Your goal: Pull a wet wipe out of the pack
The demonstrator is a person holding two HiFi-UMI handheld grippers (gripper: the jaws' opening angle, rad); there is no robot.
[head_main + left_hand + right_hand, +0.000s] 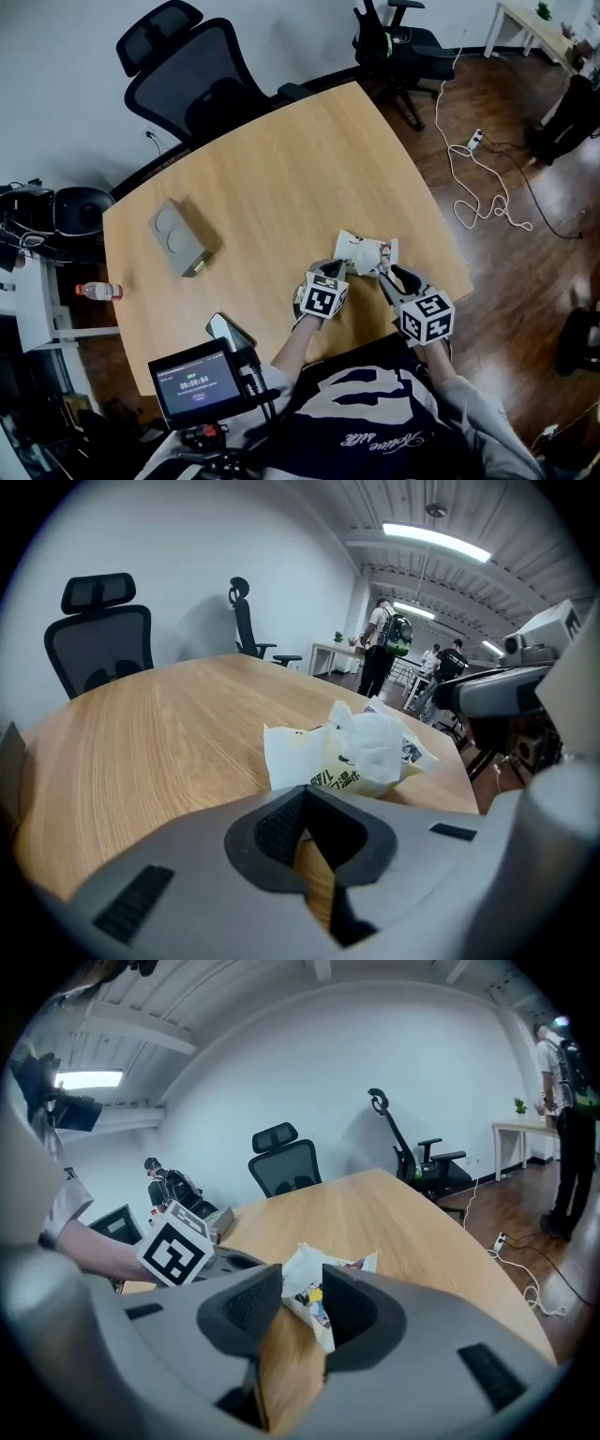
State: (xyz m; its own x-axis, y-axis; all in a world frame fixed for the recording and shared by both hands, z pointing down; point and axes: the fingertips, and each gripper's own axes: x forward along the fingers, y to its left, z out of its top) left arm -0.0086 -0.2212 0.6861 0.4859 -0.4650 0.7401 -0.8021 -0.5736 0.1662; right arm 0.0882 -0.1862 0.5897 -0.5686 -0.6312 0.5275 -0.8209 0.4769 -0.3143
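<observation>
The wet wipe pack (359, 251) lies near the front right edge of the wooden table (281, 159). It is white and yellow with print, and a crumpled white wipe (377, 742) sticks up from its top. My left gripper (330, 270) sits just short of the pack's near left side, and its jaws meet at the tips with nothing between them (305, 794). My right gripper (392, 274) is at the pack's near right end. Its jaws stand apart (300, 1283), and the pack (317, 1309) shows in the gap without the pads pressing on it.
A grey box with two round dimples (178, 236) lies at the table's left. A bottle (98, 291) rests beside the table. Office chairs (187, 80) stand behind it and cables (478, 187) trail on the floor. People (380, 649) stand far off.
</observation>
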